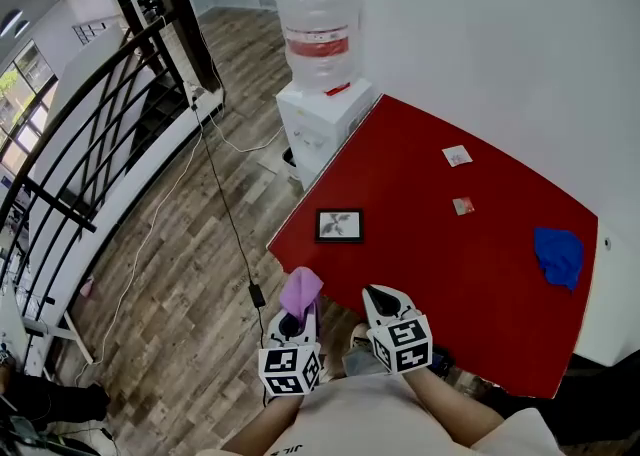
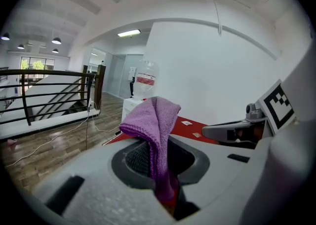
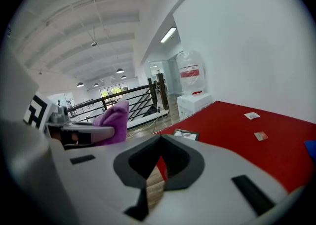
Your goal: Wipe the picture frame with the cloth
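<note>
A small black picture frame point(image 1: 339, 225) lies flat near the red table's point(image 1: 430, 244) left corner; the right gripper view shows the frame point(image 3: 185, 134) just past the jaws. My left gripper point(image 1: 294, 320) is shut on a purple cloth point(image 1: 300, 292), which sticks up out of the jaws point(image 2: 154, 120). It hovers off the table's near-left edge, short of the frame. My right gripper point(image 1: 379, 295) is shut with nothing in it, over the table's near edge, to the right of the frame.
A blue cloth point(image 1: 558, 256) lies at the table's right side, and two small cards point(image 1: 457, 155) point(image 1: 463, 206) lie further back. A water dispenser point(image 1: 320, 54) stands at the table's far-left corner. A black stair railing point(image 1: 90, 134) and a floor cable point(image 1: 225, 204) are to the left.
</note>
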A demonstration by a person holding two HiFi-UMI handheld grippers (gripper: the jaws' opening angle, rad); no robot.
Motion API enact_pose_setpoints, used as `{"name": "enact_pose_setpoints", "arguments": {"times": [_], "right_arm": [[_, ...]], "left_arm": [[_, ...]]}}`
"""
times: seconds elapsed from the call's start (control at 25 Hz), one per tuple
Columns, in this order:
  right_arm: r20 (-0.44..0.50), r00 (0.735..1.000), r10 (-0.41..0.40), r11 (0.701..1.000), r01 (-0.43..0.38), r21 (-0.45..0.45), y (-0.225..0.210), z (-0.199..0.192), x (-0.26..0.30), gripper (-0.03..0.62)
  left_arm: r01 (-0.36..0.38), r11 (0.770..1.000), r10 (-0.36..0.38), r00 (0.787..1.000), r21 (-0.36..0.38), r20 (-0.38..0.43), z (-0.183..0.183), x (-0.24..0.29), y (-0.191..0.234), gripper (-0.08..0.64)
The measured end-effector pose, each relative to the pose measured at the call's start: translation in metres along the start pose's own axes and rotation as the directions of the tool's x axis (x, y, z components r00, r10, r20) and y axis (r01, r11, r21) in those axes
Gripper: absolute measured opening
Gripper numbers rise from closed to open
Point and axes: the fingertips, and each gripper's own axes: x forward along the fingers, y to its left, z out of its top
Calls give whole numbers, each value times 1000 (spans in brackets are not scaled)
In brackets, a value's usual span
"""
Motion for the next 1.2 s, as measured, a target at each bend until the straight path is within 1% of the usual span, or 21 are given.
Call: {"name": "enact_pose_setpoints", "arguments": {"times": [0.16,0.32,0.48,0.84,1.0,1.2], "right_arm": [[5,1000,4,1000,-4,-1,-23,18,18,3],[-4,1000,3,1000,-3,17,-38,25,32,3],[-12,1000,-3,1000,3,31,-41,30,47,3],[-7,998,-59,996,59,70,-49,43,71,3],[-18,997,-75,994,76,85,-51,42,79,3],[-33,996,-89,992,91,90,-55,40,89,3]], "left_arm": [[-8,1000,8,1000,6,5,14,26,-2,57],[-3,1000,2,1000,-14,-12,20,47,-2,57],[1,1000,-1,1000,-6,-18,29,60,8,57],[49,998,-48,998,25,-48,48,89,30,57],[67,997,-65,996,32,-60,51,98,35,57],[73,997,-70,994,31,-84,46,109,44,57]]}}
